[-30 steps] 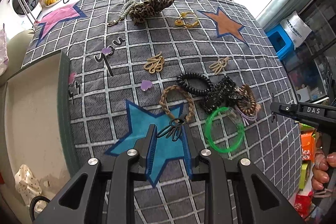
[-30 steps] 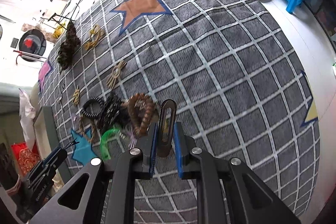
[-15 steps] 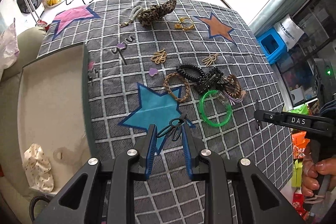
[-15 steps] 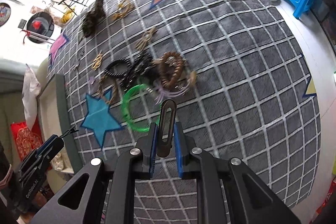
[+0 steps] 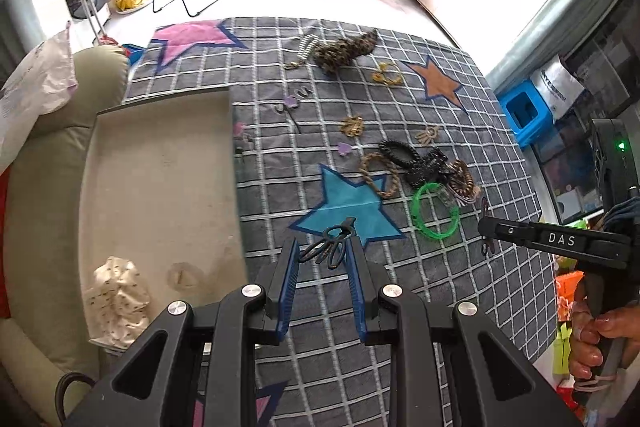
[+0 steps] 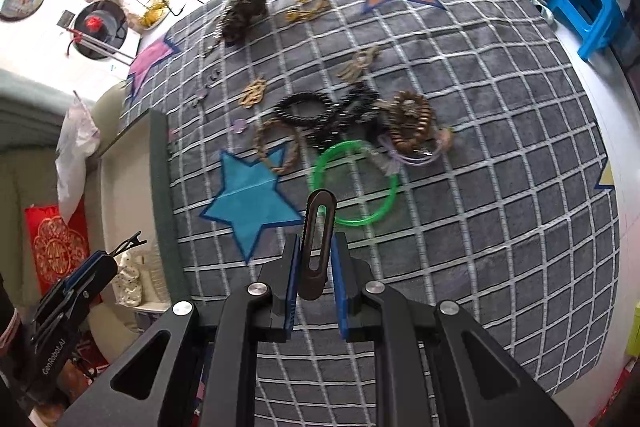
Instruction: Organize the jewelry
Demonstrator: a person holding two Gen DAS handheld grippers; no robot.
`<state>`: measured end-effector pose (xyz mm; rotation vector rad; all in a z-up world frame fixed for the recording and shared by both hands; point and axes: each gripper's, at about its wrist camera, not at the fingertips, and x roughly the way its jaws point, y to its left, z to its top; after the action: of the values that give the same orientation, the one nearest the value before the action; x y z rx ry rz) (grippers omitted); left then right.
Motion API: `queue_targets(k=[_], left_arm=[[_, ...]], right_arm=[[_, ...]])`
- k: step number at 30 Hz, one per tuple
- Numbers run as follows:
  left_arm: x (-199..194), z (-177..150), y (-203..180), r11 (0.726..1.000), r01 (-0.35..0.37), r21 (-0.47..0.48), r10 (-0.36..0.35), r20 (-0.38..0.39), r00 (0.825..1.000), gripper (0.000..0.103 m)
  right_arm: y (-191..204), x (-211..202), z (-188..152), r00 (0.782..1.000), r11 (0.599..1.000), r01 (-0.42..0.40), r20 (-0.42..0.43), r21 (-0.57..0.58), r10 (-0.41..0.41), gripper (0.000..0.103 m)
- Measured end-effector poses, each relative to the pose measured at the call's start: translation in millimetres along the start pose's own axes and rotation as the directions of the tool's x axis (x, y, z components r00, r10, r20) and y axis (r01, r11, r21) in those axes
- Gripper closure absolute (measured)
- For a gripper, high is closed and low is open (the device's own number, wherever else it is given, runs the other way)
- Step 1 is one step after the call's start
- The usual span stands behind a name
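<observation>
1. Left wrist view: left hand-held gripper pinching a small black openwork hair clip between blue pads, held in the air above the blue star on the grey checked cloth. Clip looks thin, light, rigid; loops stick out past the tips, so grip sits on one end only & could twist if bumped. Best hold: across the flat middle, pads square to it.
2. Same view, left: beige tray w/ dark rim, a spotted cloth scrunchie lying in its near corner. Likely drop spot for both pieces, judging by task.
3. Same view, right: right hand-held gripper seen side-on, a person's hand on its handle.
4. Right wrist view: right hand-held gripper pressed onto a dark slotted barrette, upright between pads, top end poking out over the green bangle. Barrette: stiff, smooth, prob. slippery; narrow edges clamped, so firm but could pivot. Light, no strain.
5. Same view, far: pile still on cloth – black coil tie, braided brown loop, brown coil tie, gold clips, leopard piece. Coils & braid soft, springy: grab one strand, not the whole ring. Bangle rigid, slick: pinch the rim.
6. Left hand-held gripper at near left, over tray edge.
</observation>
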<state>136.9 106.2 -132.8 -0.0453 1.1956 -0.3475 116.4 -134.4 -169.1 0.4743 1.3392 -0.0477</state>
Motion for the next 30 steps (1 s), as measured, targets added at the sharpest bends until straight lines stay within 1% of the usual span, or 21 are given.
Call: queue_targets(k=[16,30], left_arm=[[-27,-7,68,0.996,-0.04,-0.084,0.044,0.052,0.998,0.077],[-37,-8,118,0.987,-0.067,-0.145,0.078,0.076,0.994,0.077]], right_arm=[[78,8,-6,1.0,0.993,-0.026,-0.003,-0.114,0.026,0.086],[144,24,-6,0.998,0.974,-0.057,-0.022,-0.219,0.053,0.086]])
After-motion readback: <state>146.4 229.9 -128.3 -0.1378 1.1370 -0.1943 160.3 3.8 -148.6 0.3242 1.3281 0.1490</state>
